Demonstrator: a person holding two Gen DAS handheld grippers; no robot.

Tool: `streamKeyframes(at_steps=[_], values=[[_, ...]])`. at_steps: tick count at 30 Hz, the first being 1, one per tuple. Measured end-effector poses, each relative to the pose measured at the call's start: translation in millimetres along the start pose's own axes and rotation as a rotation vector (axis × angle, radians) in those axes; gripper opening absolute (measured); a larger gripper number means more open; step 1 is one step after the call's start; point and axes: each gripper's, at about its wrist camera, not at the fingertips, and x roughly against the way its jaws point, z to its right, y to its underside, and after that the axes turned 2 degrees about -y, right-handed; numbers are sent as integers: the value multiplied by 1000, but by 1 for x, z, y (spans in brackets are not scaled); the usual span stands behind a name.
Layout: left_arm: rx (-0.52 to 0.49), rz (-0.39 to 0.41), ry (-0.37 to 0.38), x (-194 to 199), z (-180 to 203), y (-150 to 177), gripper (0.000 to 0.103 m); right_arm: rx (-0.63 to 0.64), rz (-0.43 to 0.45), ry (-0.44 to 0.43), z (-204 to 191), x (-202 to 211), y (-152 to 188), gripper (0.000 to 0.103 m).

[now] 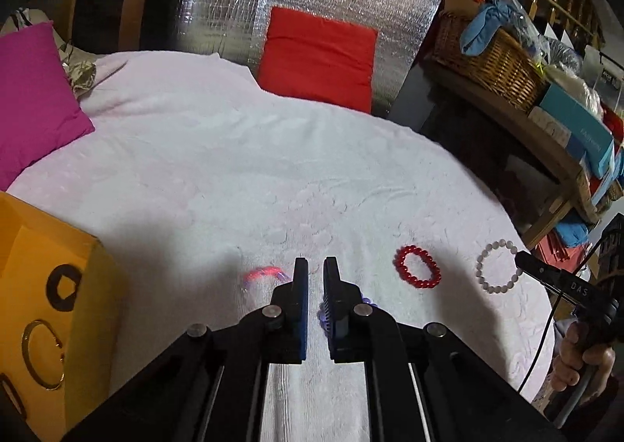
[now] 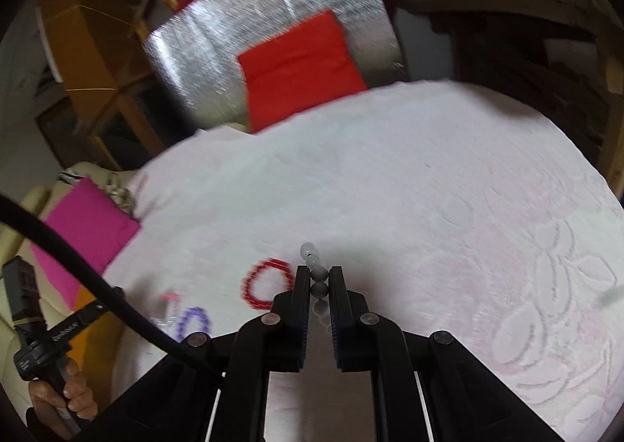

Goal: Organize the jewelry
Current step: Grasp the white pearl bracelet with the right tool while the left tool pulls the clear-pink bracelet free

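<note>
bed (image 1: 234,177): 1, the work surface, jewelry spread flat for picking.
yellow box (image 1: 50,286): 1, at 9 o'clock of the left tongs; likely the drop-off, 1 gold bangle (image 1: 27,354) is in it.
left tongs (image 1: 316,270): narrow, nothing seen between the pads.
right tongs (image 2: 319,278): pinching the white bracelet (image 2: 319,273) by its beads.
bracelets: 4; red bracelet (image 1: 399,266) at 3 o'clock, purple bracelet (image 1: 366,303) at 4, pink bracelet (image 1: 263,272) at 9, blurred.

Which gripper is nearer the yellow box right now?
Left. The left gripper sits just right of the yellow box; the right gripper is farther right, beyond the red bracelet.
</note>
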Motion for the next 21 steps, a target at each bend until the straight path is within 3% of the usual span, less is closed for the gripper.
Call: streamKeyframes(at_steps=[9, 13, 15, 18, 20, 21], values=[[5, 32, -2, 28, -2, 6, 8, 62, 21, -104, -50, -3, 9, 10], [30, -20, -52, 17, -18, 9, 8, 84, -15, -100, -62, -11, 18, 10], [47, -60, -113, 5, -26, 12, 9, 83, -58, -81, -65, -21, 24, 10], [32, -108, -149, -10, -26, 15, 17, 75, -111, -46, -62, -33, 31, 10], [11, -117, -170, -18, -22, 18, 43, 51, -152, -35, -56, -41, 34, 10], [4, -119, -183, -22, -20, 18, 49, 34, -169, -36, -53, -44, 35, 10]])
